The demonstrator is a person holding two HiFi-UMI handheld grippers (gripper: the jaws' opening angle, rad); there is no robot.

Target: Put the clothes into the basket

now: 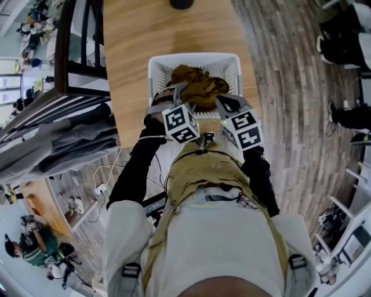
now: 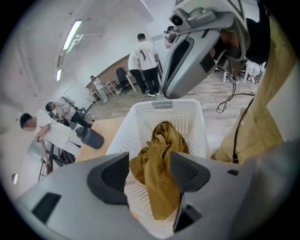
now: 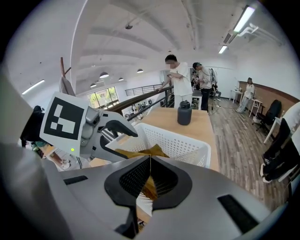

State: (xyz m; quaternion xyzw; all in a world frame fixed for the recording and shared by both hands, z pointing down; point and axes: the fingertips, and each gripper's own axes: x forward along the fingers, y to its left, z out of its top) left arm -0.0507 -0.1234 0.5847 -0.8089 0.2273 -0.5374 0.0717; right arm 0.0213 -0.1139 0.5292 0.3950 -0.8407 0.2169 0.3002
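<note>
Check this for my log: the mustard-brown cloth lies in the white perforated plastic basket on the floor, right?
Not the floor: the white perforated plastic basket holding the mustard-brown cloth stands on the wooden table, as the head view shows.

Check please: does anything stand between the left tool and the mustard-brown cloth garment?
Nothing visible does. The left tool, its jaws apart, looks straight at the mustard-brown cloth garment, which already lies in the white perforated plastic basket.

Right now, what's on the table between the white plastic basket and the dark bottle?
Nothing. Only bare wooden tabletop lies between the white plastic basket and the dark bottle. The head view shows it best.
</note>
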